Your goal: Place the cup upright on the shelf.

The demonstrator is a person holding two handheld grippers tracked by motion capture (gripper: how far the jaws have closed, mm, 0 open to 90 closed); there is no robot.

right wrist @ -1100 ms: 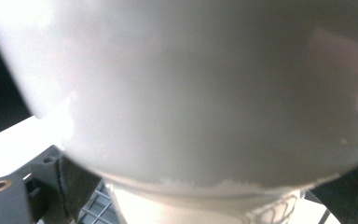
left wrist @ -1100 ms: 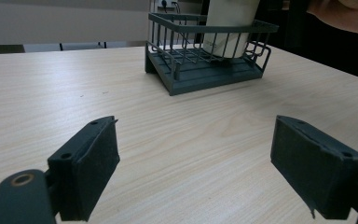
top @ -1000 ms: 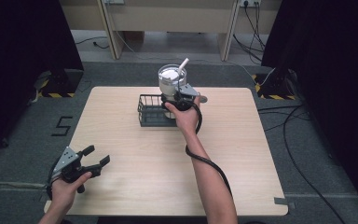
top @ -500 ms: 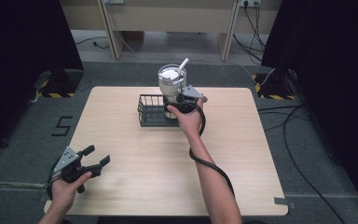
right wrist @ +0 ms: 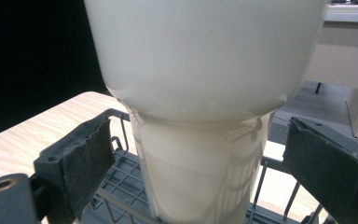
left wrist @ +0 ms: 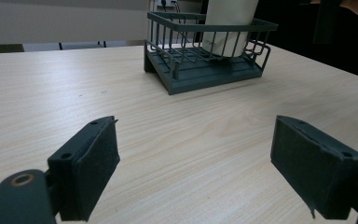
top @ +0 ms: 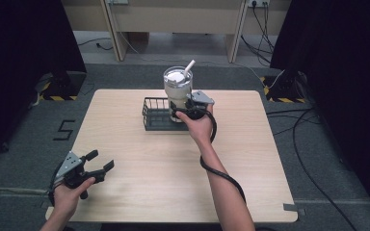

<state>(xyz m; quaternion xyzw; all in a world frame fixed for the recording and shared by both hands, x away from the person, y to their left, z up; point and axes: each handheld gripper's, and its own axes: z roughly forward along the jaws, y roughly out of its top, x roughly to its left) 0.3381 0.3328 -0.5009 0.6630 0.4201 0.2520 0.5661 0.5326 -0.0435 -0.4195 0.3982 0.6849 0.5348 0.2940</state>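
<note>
A: Far left first. What's at the near corner of the tabletop (top: 139, 178)?

B: Left gripper (top: 101, 161), held in the person's left hand (top: 67, 197) by the near-left edge. Fingers (left wrist: 91, 170) spread wide, nothing between them. In the left gripper view only bare pale wood lies between the two black pads. Grey three-cornered plate sits on top of the tool.

A: Moving toward the middle?

B: Dark wire basket (top: 155, 115), on the far half of the tabletop, roughly centred left to right. Well apart from the left gripper. Solid floor, open wire walls.

A: Contents?

B: One tall cream tumbler (top: 177, 89), upright at the basket's right end. Wide upper body, narrower base. Lid on top, with a white straw (top: 189, 66) leaning up and to the right.

A: And the right gripper?

B: Right gripper (top: 182, 111) is at the basket's right end, at the tumbler's lower part, right hand (top: 200, 125) behind it. Cable loops down along the forearm.

A: Gripping it?

B: No. In the right gripper view the fingers (right wrist: 81, 161) stand wide, one on each side of the tumbler's narrow base, with a clear gap at both sides. Basket wires show below and between them.

A: Base seated on the basket floor?

B: Cannot tell; the bottom is cut off in that view.
</note>
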